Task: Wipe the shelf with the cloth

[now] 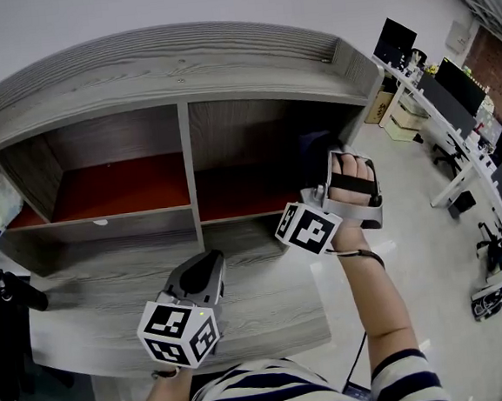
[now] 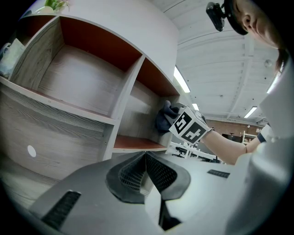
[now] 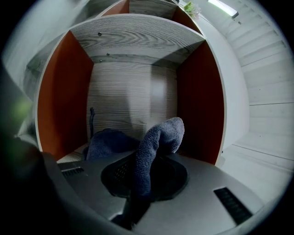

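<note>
- Pinching the dark blue-grey terry cloth (image 3: pixel 158 137) with my right gripper (image 3: pixel 140 181), jaws clamped on it, at 1 o'clock inside the right compartment of the grey wood-grain shelf (image 1: pixel 222 67).
- My left gripper (image 2: pixel 146 170), at 7 o'clock, has its jaws together and holds nothing.

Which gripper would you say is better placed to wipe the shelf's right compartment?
Right: the right gripper grips the cloth inside that compartment; the left gripper is shut, empty, outside it.

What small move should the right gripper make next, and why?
Probably press the cloth onto the compartment's inner surface and sweep across: the right gripper is shut on it, inside the shelf's right compartment, cloth bunched ahead of its jaws.
</note>
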